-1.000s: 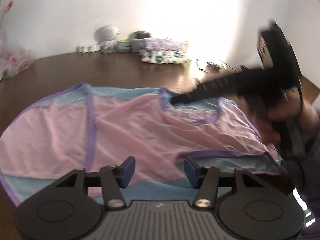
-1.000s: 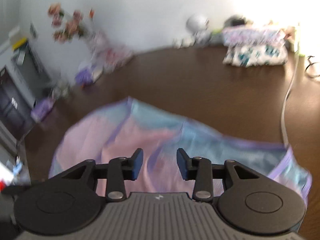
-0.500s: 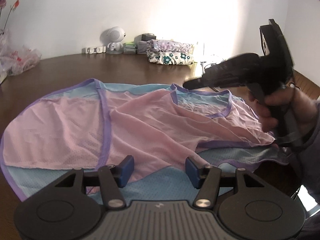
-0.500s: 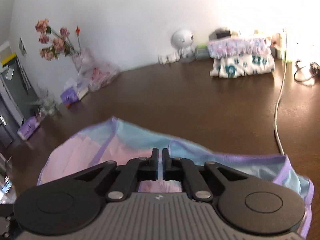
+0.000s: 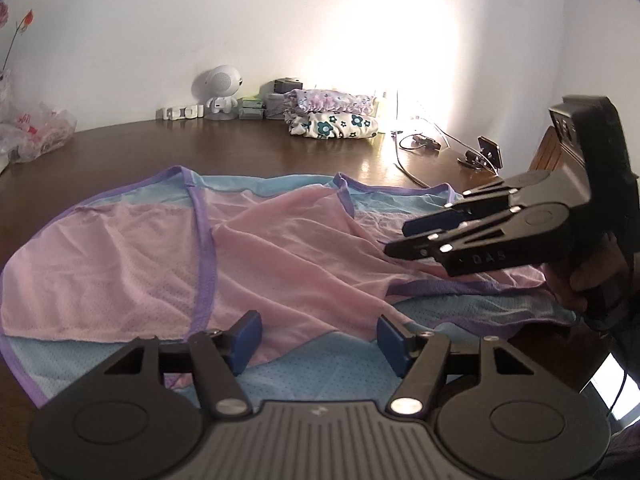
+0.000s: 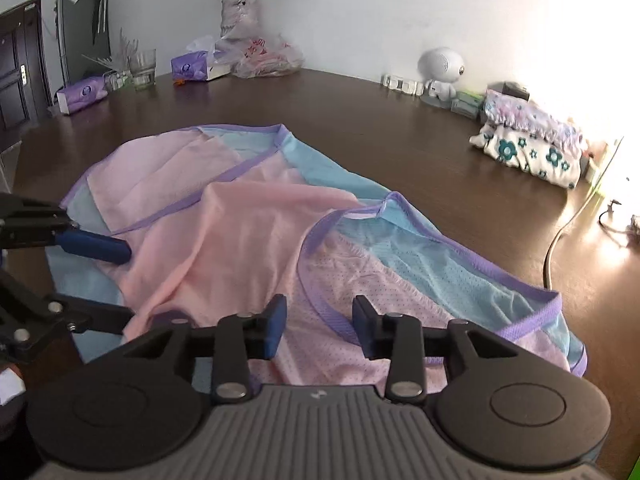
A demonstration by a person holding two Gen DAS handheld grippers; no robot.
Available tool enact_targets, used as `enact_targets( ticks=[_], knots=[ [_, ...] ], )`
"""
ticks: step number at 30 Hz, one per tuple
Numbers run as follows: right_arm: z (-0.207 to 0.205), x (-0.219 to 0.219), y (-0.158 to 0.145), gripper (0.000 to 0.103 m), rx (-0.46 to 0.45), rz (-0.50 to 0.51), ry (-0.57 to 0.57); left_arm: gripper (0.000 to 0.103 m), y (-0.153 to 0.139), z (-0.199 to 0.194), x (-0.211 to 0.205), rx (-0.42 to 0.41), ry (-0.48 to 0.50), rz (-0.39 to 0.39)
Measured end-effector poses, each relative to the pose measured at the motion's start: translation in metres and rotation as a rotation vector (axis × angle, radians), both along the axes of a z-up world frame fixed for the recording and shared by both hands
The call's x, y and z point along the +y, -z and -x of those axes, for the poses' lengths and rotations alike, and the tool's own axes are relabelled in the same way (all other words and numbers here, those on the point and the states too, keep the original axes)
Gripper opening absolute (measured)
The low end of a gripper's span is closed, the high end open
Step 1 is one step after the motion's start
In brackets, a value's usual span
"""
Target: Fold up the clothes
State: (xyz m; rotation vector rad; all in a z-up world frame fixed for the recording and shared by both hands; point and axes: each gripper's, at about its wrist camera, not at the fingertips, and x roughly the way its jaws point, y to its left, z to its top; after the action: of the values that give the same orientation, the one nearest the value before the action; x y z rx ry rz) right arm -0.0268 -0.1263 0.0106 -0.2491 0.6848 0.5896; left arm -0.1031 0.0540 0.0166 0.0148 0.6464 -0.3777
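A pink and light-blue mesh garment (image 5: 280, 256) with purple trim lies spread and creased on the dark wooden table (image 5: 248, 148). My left gripper (image 5: 320, 340) hovers over the garment's near edge. Its jaws are opening and no cloth is pinched between the blue pads. My right gripper (image 6: 319, 326) is over the purple-trimmed opening at the garment's (image 6: 240, 232) other end, jaws also opening with nothing gripped. In the left wrist view the right gripper (image 5: 416, 236) is held by a hand at the right, above the cloth. The left gripper (image 6: 108, 280) shows at the left edge of the right wrist view.
A stack of folded floral clothes (image 5: 332, 118) and a white robot figure (image 5: 222, 90) stand by the far wall. A cable (image 6: 560, 236) runs along the table to the right. A vase of flowers (image 6: 236, 12), plastic bag, tissue box (image 6: 192, 66) and glass stand far left.
The right gripper, shut half a second ago, has opened and rolled, and its view has swung towards the left. The left gripper's jaws have spread a little wider; it has stayed in place.
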Motion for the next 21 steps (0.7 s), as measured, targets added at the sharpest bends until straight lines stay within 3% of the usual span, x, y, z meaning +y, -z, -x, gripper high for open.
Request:
enact_targets(
  ticks=[2, 4, 7, 10, 14, 19, 21],
  knots=[
    [-0.006, -0.004, -0.002, 0.005, 0.004, -0.003, 0.058, 0.064, 0.001, 0.001, -0.002, -0.008, 0.004, -0.017],
    [-0.01, -0.009, -0.003, 0.004, 0.028, -0.025, 0.069, 0.064, 0.002, 0.003, -0.004, -0.015, 0.008, -0.034],
    [-0.008, -0.012, -0.006, 0.003, -0.048, 0.019, 0.144, 0.065, 0.002, 0.004, -0.004, -0.019, 0.013, -0.041],
    [-0.016, -0.022, -0.006, 0.003, -0.046, -0.004, 0.226, 0.068, 0.003, 0.004, -0.005, -0.019, 0.017, -0.045],
    [-0.023, -0.026, -0.002, 0.005, -0.034, 0.025, 0.269, 0.071, 0.004, 0.004, -0.007, -0.025, 0.024, -0.06],
    [-0.03, -0.023, -0.02, 0.026, -0.022, -0.1, 0.235, 0.074, 0.005, 0.004, -0.007, -0.029, 0.03, -0.06],
    [-0.041, -0.008, -0.019, 0.031, -0.013, -0.094, 0.194, 0.075, 0.005, 0.004, -0.007, -0.031, 0.034, -0.065]
  ],
)
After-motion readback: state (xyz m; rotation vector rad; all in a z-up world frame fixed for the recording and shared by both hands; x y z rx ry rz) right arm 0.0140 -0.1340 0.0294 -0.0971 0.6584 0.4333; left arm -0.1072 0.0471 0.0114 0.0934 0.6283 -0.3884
